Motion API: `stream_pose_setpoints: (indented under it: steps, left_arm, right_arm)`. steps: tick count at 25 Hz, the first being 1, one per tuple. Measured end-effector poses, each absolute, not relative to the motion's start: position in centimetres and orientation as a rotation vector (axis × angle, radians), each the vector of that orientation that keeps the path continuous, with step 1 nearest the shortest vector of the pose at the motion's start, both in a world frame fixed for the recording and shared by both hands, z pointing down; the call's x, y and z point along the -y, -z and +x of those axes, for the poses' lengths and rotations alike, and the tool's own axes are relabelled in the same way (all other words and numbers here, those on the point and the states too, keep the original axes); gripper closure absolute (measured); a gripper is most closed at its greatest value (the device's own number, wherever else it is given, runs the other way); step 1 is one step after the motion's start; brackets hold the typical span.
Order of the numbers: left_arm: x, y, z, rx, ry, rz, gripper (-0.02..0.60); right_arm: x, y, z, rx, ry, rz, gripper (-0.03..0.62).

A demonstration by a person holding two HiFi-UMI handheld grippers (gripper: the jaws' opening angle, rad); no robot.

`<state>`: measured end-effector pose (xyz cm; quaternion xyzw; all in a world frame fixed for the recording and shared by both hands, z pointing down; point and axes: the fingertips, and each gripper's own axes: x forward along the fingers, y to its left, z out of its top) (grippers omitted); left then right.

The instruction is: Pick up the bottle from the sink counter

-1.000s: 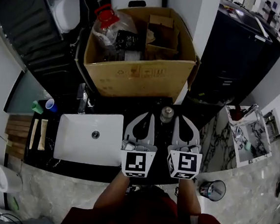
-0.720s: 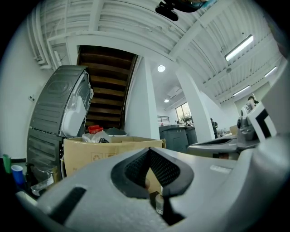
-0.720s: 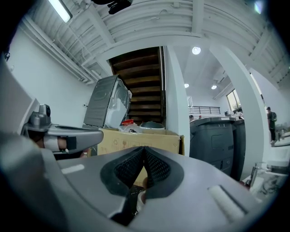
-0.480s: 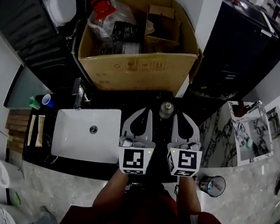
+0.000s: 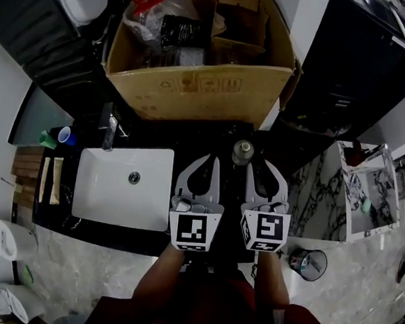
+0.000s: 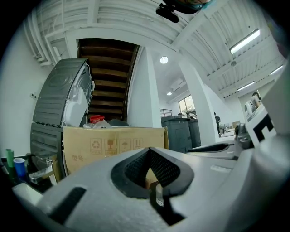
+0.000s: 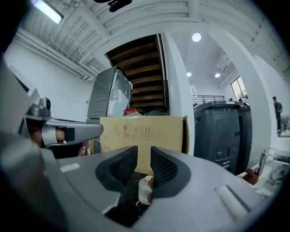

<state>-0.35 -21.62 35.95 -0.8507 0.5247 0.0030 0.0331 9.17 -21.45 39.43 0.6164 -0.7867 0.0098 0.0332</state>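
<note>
Since a second ago right gripper (image 7: 143,156) jaws parting from shut, nothing between them; narrow gap may topple small pale gold-capped bottle (image 7: 144,188) just ahead; left gripper (image 6: 149,152) clenched, empty.

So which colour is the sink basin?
White; the sink basin shows best in the head view.

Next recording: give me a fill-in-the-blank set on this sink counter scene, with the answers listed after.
1. The bottle stands on the ___ counter.
2. The white sink lies on the bottle's ___ side in the head view.
3. Behind the counter stands an open ___ box.
4. The left hand-held gripper is empty, with its jaws ___.

Missing words: black; left; cardboard; shut
</note>
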Motion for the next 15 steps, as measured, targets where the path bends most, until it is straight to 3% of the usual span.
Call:
stream_pose_setpoints:
  steps: [4,10,15]
  left_arm:
    - [22.2,-36.5,-0.4,-1.637,-0.016,-2.607,0.578]
    - [23.2,-38.1,-0.1,-1.669,0.045,-2.619,0.578]
    - [23.9,-39.0,0.3,-1.689,0.054,-2.621,0.577]
  right_arm:
    - [22.4,-40.8,8.8,2.436,-0.064,1.856,0.469]
    - [23.5,-42.8,8.6,2.444,-0.110,1.793,0.367]
    - [24.3,-44.5,8.7,2.443,-0.153,1.754,0.330]
